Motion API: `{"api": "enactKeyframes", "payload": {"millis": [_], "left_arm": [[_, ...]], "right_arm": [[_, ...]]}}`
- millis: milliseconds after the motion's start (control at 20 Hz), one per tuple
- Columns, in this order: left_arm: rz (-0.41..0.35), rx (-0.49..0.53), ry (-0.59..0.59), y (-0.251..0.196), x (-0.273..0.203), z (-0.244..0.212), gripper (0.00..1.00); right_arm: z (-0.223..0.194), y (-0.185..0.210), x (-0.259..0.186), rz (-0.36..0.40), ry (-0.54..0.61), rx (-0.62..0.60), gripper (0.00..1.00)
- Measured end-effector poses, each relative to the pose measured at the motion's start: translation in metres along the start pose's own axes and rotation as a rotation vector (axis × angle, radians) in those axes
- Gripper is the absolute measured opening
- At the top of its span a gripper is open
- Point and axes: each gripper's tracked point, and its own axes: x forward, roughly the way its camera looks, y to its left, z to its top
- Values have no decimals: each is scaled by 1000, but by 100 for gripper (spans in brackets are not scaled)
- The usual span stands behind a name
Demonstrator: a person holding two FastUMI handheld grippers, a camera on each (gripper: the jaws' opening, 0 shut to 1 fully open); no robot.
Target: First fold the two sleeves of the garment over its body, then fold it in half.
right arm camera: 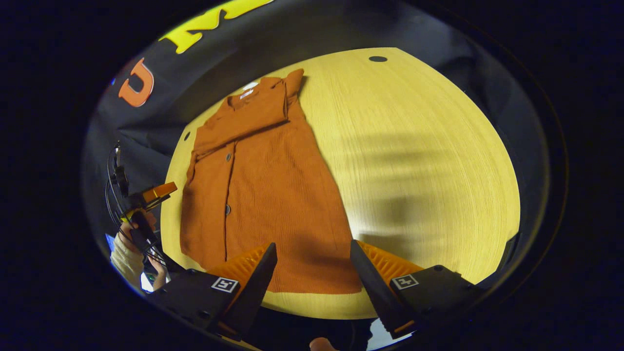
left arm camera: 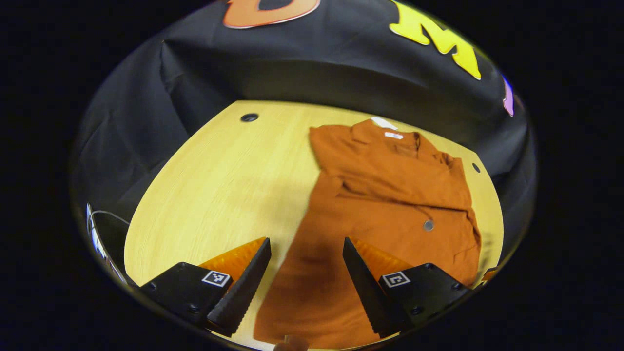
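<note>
- The shirt [right arm camera: 263,185] lies flat on the wooden table [right arm camera: 419,161], collar toward the black cloth wall at the far edge, hem toward the near edge
- In the right gripper view both sleeves are folded across the upper body, one lying as a band below the collar; a row of buttons runs down the front
- In the left gripper view the shirt [left arm camera: 385,204] has its folded sleeves bunched across the chest, and a white label shows at the collar
- The left gripper [left arm camera: 306,273] hangs above the lower part of the shirt with its fingers spread apart, gripping nothing
- The right gripper [right arm camera: 313,278] is over the hem near the table's front edge, fingers likewise spread wide and holding nothing
- At the left edge of the right gripper view the left gripper [right arm camera: 146,200] appears, held by a hand [right arm camera: 127,234] in a pale sleeve beside the table
</note>
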Motion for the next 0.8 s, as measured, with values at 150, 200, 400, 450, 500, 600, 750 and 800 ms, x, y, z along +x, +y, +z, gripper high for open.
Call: {"api": "enactKeyframes", "payload": {"millis": [150, 200, 400, 450, 500, 600, 750, 800], "left_arm": [[-4, 0, 48, 29, -24, -30, 97], [-15, -3, 65, 32, -17, -32, 97], [-105, -36, 165, 41, -44, -66, 97], [-138, -37, 194, 38, -46, -71, 97], [-171, -35, 225, 36, -48, -77, 97], [-263, -41, 314, 23, -58, -89, 97], [-379, 25, 393, 19, -67, -100, 94], [-425, 22, 425, 16, -72, -102, 93]], "right_arm": [[-16, -18, 8, -38, 65, -52, 98], [-22, -25, 7, -47, 87, -66, 98], [-37, -48, 3, -56, 164, -100, 94], [-39, -50, 1, -46, 183, -103, 94], [-43, -50, -1, -30, 205, -101, 94], [-49, -46, -3, 40, 253, -59, 98], [-52, -47, -5, 114, 305, -69, 98], [-51, -51, -5, 122, 317, -90, 98]]}}
